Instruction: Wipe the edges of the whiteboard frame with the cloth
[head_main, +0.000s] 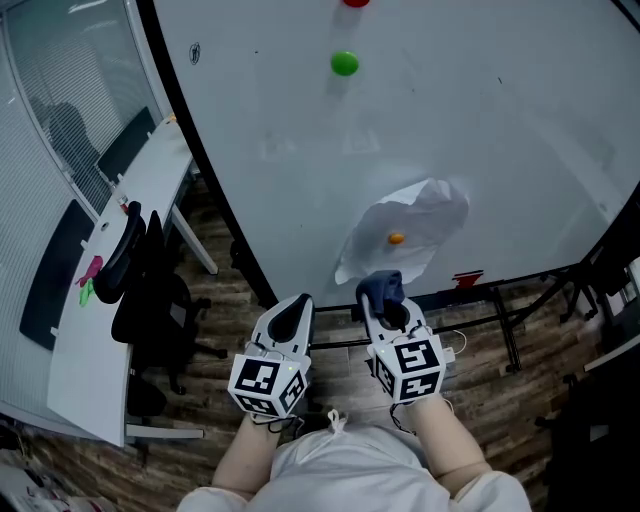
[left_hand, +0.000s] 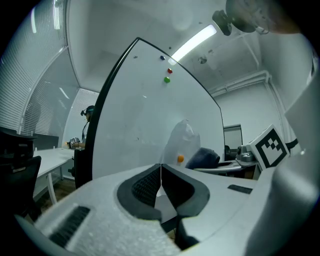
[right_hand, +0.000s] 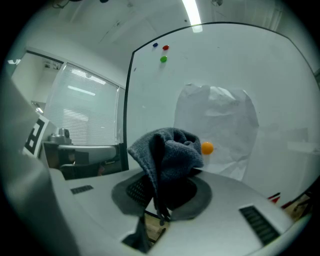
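A large whiteboard (head_main: 420, 130) with a dark frame (head_main: 215, 190) stands before me. My right gripper (head_main: 385, 305) is shut on a dark grey-blue cloth (head_main: 381, 288), which bunches up above the jaws in the right gripper view (right_hand: 167, 155). It hangs just short of the board's lower frame. My left gripper (head_main: 293, 318) is shut with nothing in it; in the left gripper view its jaws meet at a thin seam (left_hand: 160, 182). The board's left frame edge (left_hand: 100, 130) rises ahead of it.
A sheet of paper (head_main: 405, 235) is pinned to the board by an orange magnet (head_main: 396, 238); a green magnet (head_main: 344, 63) and a red one sit higher. A white desk (head_main: 110, 280) and black chair (head_main: 150, 300) stand left. The board's stand legs (head_main: 505, 330) cross the wooden floor.
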